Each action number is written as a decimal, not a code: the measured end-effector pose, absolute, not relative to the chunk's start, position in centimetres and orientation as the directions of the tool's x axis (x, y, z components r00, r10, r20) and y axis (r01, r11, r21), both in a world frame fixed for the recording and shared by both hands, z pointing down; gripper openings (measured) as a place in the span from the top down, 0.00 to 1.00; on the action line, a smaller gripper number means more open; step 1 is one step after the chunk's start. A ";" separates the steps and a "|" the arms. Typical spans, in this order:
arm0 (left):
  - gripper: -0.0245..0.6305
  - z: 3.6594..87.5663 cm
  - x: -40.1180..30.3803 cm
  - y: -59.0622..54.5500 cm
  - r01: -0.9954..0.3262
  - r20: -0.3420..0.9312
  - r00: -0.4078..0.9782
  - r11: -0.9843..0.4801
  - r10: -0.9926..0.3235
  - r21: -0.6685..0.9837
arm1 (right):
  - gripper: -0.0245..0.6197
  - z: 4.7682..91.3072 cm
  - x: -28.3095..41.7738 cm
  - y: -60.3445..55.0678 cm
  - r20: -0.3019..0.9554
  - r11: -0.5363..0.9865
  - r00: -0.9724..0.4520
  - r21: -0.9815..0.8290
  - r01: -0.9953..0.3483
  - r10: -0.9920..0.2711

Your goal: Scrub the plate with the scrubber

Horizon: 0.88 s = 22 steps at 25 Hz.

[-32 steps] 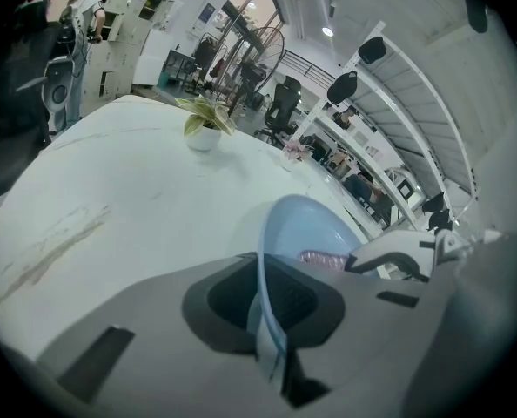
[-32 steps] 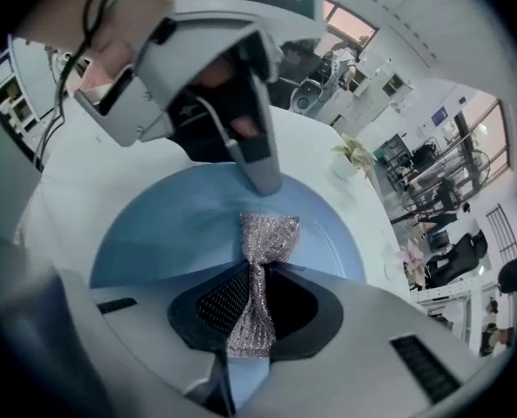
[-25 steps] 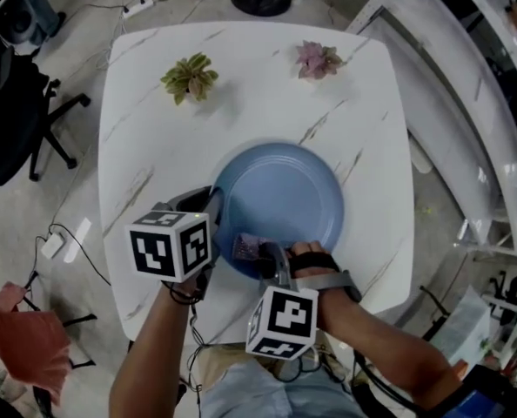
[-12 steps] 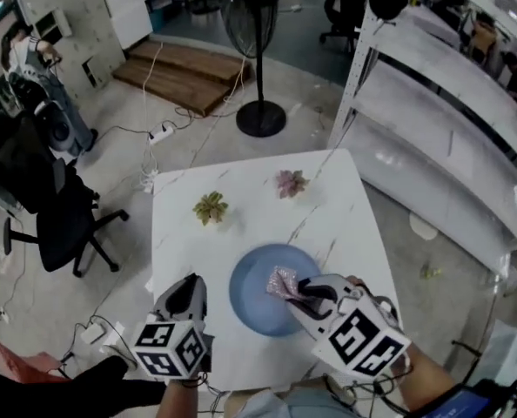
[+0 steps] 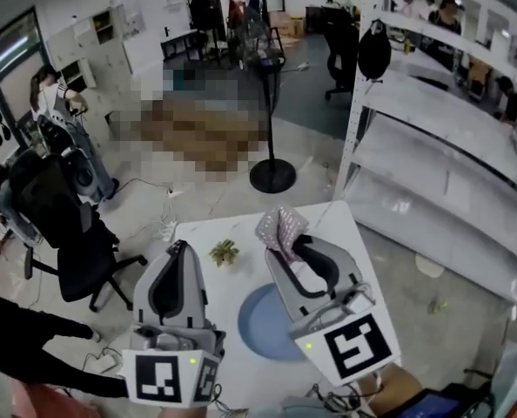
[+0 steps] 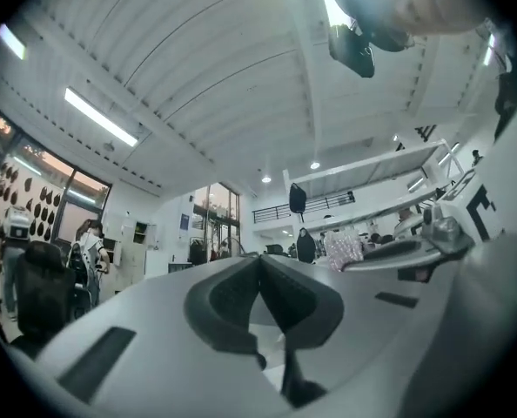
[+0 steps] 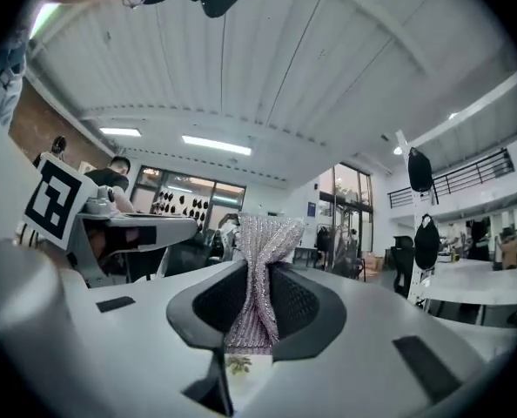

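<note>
The blue plate point(image 5: 257, 322) lies on the white marble table point(image 5: 330, 230), partly hidden behind both raised grippers. My right gripper point(image 5: 283, 239) is held high above the table, shut on the pink glittery scrubber point(image 5: 280, 225). The scrubber point(image 7: 260, 268) stands pinched upright between the dark pads in the right gripper view. My left gripper point(image 5: 178, 249) is lifted beside it, shut with nothing in it; its jaws meet in the left gripper view point(image 6: 260, 266). Neither gripper touches the plate.
A small green plant point(image 5: 224, 252) sits on the table's far side. Beyond the table stand a floor fan base point(image 5: 272, 174), white shelving point(image 5: 441, 172) at the right and a black office chair point(image 5: 76, 251) at the left. A person point(image 5: 54, 94) stands far left.
Both grippers have risen from the plate to well above the table, the right one carrying the scrubber. The head view has tilted up from the table toward the room.
</note>
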State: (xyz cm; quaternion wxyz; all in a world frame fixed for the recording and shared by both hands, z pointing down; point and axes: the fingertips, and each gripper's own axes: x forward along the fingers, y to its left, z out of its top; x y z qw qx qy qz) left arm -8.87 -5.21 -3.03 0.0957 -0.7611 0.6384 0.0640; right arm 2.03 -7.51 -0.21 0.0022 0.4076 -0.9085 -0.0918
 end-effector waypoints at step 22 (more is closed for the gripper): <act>0.95 -3.4 -4.9 -4.8 -0.972 -0.214 0.228 -0.208 -0.950 -0.111 | 0.84 -0.5 3.5 -7.3 -0.128 0.630 -0.642 0.123 -0.767 -0.756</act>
